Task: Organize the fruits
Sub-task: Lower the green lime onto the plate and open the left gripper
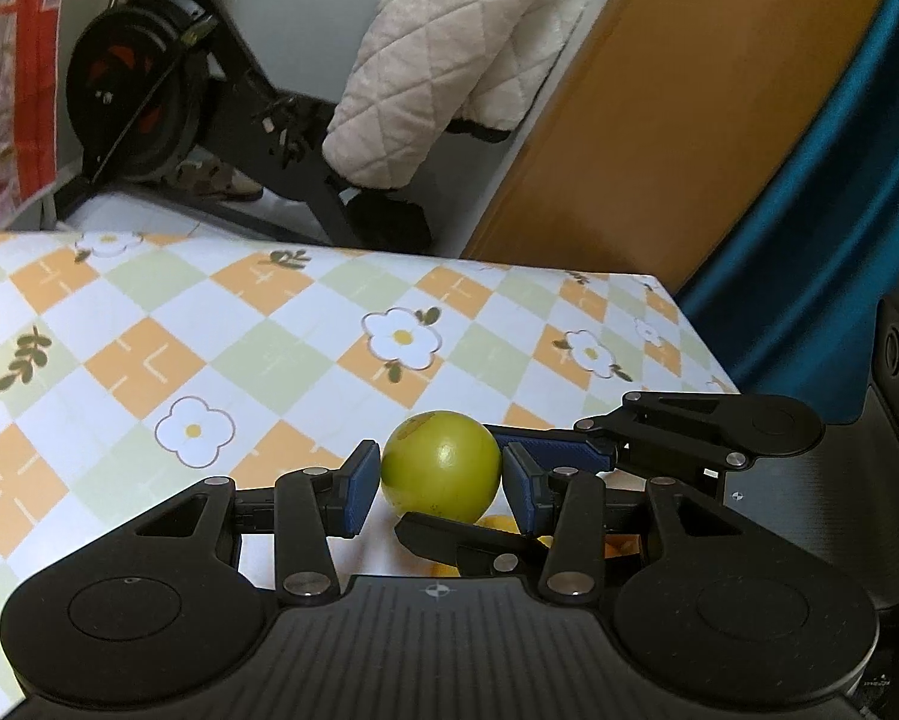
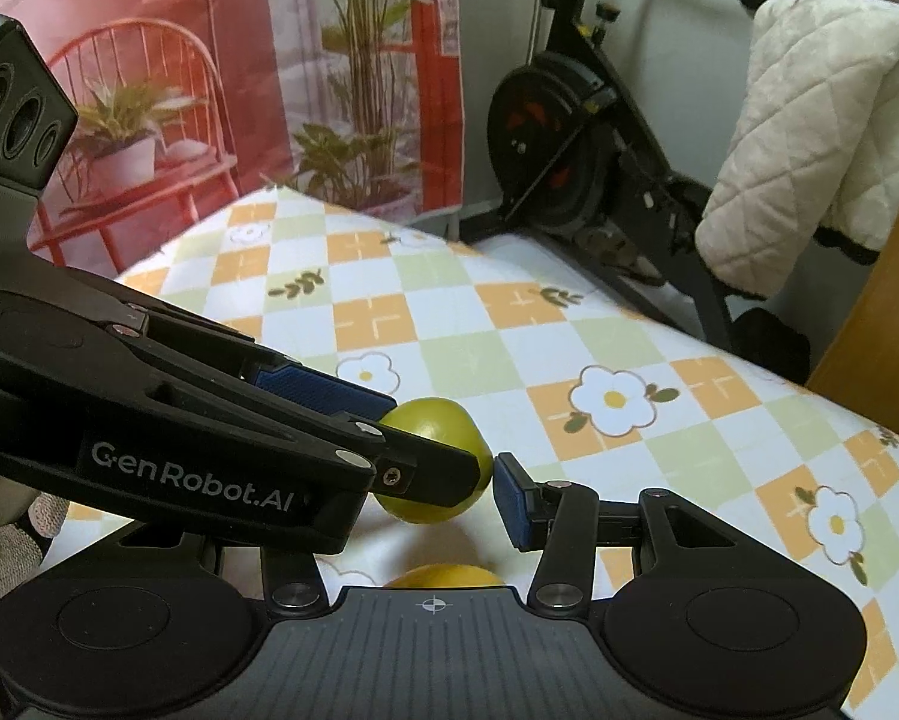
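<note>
Upright, round green fruit (image 1: 441,467) between left hand-held gripper (image 1: 441,483) pads.

green fruit (image 1: 441,467): between left gripper (image 1: 441,489) fingers, over table (image 1: 269,324)
right gripper (image 1: 545,480): fingers crossing from right
yellow fruit (image 2: 446,576): below fingers

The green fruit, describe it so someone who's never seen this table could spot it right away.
Start at the table with the checked, flowered cloth. Near its corner, both tongs meet around one round fruit. The green fruit sits between the blue pads of the left tongs, smooth, shiny and yellow-green, while the fruit beneath it is plainly yellow.
</note>
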`<state>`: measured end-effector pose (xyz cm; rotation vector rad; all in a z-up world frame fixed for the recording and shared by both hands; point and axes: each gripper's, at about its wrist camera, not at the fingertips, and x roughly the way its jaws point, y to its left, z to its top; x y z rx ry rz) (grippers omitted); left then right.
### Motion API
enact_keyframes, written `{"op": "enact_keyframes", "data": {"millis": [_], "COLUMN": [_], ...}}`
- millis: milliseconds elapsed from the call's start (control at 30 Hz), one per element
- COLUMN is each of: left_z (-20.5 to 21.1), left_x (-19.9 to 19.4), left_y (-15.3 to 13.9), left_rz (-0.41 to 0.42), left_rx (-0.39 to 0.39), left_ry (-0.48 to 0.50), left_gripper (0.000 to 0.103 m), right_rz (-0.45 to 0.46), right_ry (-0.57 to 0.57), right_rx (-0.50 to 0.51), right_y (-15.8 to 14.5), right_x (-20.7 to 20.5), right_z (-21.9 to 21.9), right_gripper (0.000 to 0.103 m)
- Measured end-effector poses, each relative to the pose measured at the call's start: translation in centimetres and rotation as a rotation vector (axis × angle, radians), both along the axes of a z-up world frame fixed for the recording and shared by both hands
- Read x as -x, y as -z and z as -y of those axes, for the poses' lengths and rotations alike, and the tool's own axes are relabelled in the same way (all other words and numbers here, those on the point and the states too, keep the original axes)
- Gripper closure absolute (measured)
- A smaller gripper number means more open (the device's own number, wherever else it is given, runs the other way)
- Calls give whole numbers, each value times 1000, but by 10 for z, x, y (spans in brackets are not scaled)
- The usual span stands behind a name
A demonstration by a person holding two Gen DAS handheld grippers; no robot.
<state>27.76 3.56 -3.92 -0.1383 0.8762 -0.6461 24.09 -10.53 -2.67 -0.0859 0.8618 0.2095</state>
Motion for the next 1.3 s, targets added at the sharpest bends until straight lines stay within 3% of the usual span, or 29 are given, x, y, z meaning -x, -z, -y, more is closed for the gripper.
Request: {"op": "enact_keyframes", "data": {"millis": [233,667,1300], "left_z": [17,68,145], "left_x": [23,67,101], "left_y": [-22,-33,-8], "left_rz": [44,77,52], "left_rx": [-21,-39,-89], "left_ry": [27,104,240], "left_gripper": [56,56,58], "right_rz": [54,100,73], "right_ry": [28,105,259], "right_rx": [-15,-33,-78], "right_y": [-24,-43,-16], "right_x": [32,98,163], "right_z": [8,49,115], "right_gripper": [60,60,60]}}
